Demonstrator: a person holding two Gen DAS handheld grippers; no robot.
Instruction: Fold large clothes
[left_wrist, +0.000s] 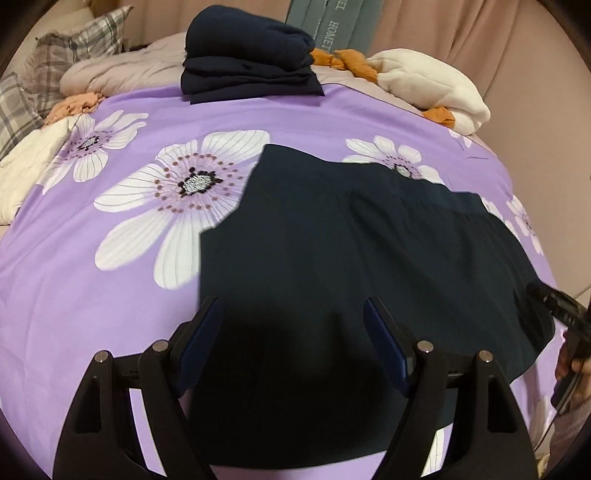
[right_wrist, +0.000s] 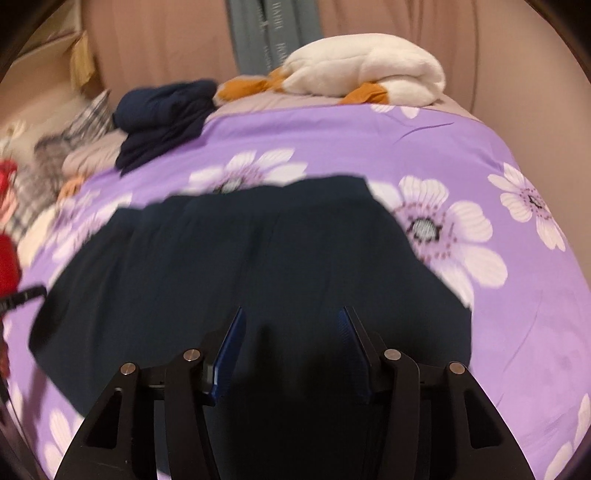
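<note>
Left gripper (left_wrist: 293, 314): two matte black fingers (left_wrist: 207, 328), each faced on its inner side with a flat dark-blue pad, carried on paired black link arms with triangular cut-outs and joined by round silver pivot pins. Right gripper (right_wrist: 293, 325): identical build, black fingers (right_wrist: 232, 339) with ribbed blue pads, four silver pins across the linkage. At the left edge of the right wrist view, a red sleeve (right_wrist: 9, 266) of the person, blurred.
</note>
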